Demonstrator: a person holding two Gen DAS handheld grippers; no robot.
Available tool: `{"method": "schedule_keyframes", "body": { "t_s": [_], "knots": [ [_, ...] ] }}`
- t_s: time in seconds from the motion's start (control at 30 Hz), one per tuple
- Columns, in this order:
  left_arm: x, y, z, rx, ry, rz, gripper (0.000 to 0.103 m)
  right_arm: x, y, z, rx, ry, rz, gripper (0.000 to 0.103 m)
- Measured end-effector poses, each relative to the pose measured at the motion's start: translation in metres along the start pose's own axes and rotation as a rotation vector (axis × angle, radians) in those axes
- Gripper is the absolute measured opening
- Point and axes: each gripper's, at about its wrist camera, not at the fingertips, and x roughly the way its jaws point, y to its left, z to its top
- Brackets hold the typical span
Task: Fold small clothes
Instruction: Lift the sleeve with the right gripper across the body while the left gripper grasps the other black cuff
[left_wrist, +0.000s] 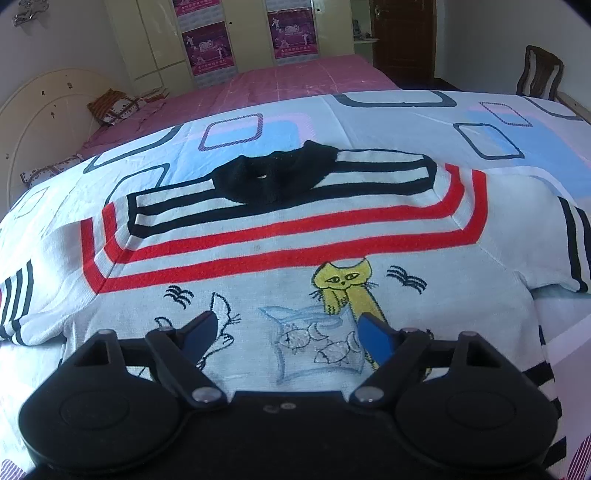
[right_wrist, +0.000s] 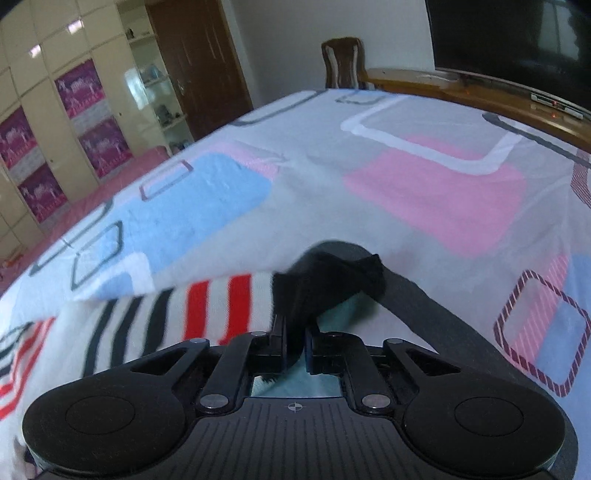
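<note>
Showing 1 small white knitted sweater (left_wrist: 280, 258) with red and black stripes, a black collar (left_wrist: 275, 177) and a yellow cat drawing, spread flat, front up, on a bedsheet (left_wrist: 388, 122) printed with blue and pink squares. All places below are given relative to the black collar.

Left gripper (left_wrist: 291, 332): hovers over the chest drawing, on the hem side of the collar, its 2 blue fingers (left_wrist: 375, 334) standing apart with only flat fabric under the gap; nothing is pinched. Probably it waits there to hold or take the body while the other side is worked.

Right gripper (right_wrist: 295, 345): jaws together, clamped on black knit (right_wrist: 325, 284) at the end of a striped part of the sweater; whether this is the collar itself or a dark sleeve cuff cannot be told. The cloth rises off the sheet toward the jaws, which suggests a lift to start a fold.

Views compared: the left wrist camera gives the whole garment layout, collar at the far end, both sleeves running off to the sides, and a pink bedcover (left_wrist: 295, 79) beyond. The right wrist camera alone shows the grip, and a wooden chair (right_wrist: 341, 62) beyond the sheet.
</note>
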Motion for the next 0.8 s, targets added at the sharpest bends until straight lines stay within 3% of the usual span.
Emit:
{"method": "schedule_keyframes", "body": {
  "t_s": [0.2,0.43,0.63,0.8],
  "knots": [
    [-0.004,0.021,-0.001,-0.047,-0.015,-0.034,0.08,-0.03,0.048,0.006,-0.117,-0.093,0.086,0.008],
    [-0.01,0.068,-0.01,-0.09,-0.031,-0.049,0.08,-0.065,0.16,-0.013,-0.276,-0.137,0.309,0.007],
    [-0.015,0.127,-0.019,-0.152,-0.043,-0.046,0.08,-0.072,0.272,-0.063,-0.389,-0.073,0.486,0.007],
    [-0.014,0.163,-0.023,-0.18,-0.044,-0.048,0.08,-0.06,0.34,-0.116,-0.443,0.049,0.575,0.007]
  ]
}}
